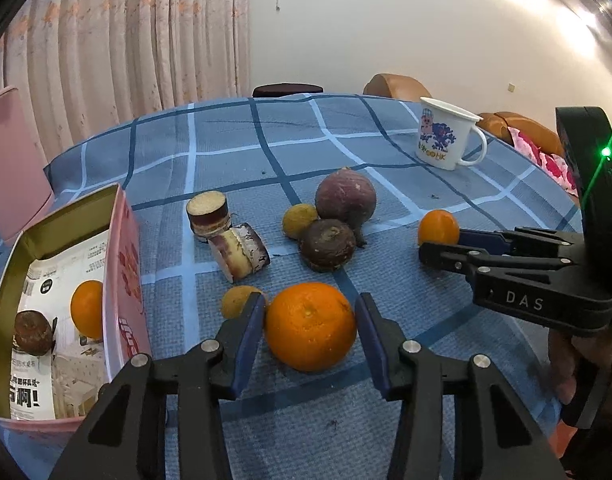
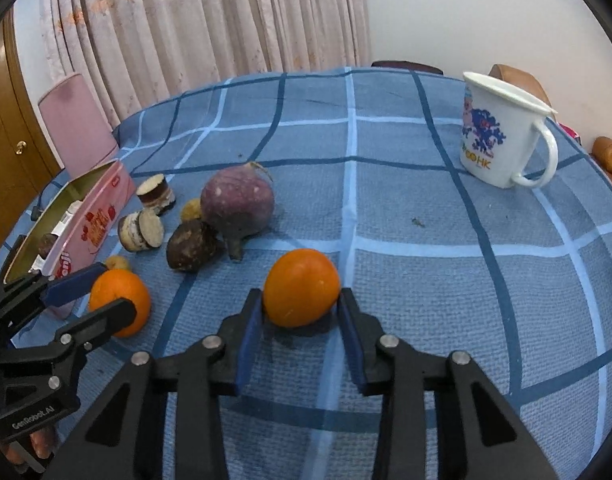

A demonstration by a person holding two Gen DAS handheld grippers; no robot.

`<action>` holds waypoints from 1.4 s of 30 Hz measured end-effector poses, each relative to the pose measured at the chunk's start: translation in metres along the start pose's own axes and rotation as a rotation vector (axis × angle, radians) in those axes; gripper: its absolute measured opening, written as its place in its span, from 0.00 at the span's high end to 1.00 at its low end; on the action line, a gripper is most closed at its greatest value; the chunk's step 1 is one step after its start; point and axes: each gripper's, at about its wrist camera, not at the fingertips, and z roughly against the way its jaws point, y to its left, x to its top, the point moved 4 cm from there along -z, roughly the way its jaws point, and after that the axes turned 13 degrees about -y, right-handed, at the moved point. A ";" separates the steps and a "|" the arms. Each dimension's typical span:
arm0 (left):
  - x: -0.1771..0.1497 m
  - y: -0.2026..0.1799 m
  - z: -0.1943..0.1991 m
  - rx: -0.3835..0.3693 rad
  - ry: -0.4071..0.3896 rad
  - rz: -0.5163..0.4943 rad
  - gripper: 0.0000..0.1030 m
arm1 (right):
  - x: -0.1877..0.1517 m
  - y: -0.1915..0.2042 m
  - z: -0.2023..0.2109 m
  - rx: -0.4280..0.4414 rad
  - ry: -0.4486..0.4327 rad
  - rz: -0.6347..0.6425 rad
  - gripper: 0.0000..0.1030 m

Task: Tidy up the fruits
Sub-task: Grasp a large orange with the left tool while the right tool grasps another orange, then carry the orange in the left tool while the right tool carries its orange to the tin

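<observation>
Both grippers, the left (image 1: 310,320) and the right (image 2: 301,312), are bracketing oranges between released jaws, readying lifts toward the tin (image 1: 125,264).

Both cameras sit low over the table (image 1: 233,152), each looking forward along its own gripper toward the curtain (image 1: 145,32) and far wall.

The left wrist view looks from the near left edge, close behind the left gripper (image 1: 310,320), with the pink box (image 1: 125,264) at its left edge and the right gripper (image 1: 442,246) entering from the right.

The right wrist view sits further right and faces slightly left, close behind the right gripper (image 2: 301,300); the left gripper (image 2: 101,292) shows at its lower left.

Both views share the middle of the table: the fruit pile, the box, the white mug (image 2: 502,132) and both oranges.
</observation>
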 end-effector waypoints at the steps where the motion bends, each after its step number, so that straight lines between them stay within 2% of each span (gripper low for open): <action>1: 0.000 0.000 0.001 -0.004 -0.003 0.003 0.54 | 0.000 0.000 0.001 0.000 -0.005 0.000 0.61; 15: 0.008 0.007 0.021 0.004 -0.116 0.037 0.54 | 0.011 0.016 0.032 0.014 -0.177 0.054 0.62; 23: 0.022 0.012 0.040 0.064 -0.210 0.019 0.54 | 0.021 0.035 0.051 0.045 -0.281 0.092 0.62; 29: 0.026 0.016 0.047 0.097 -0.248 0.004 0.54 | 0.024 0.049 0.056 0.079 -0.316 0.103 0.62; 42: 0.032 0.041 0.061 0.153 -0.282 0.044 0.54 | 0.034 0.084 0.054 0.138 -0.342 0.156 0.62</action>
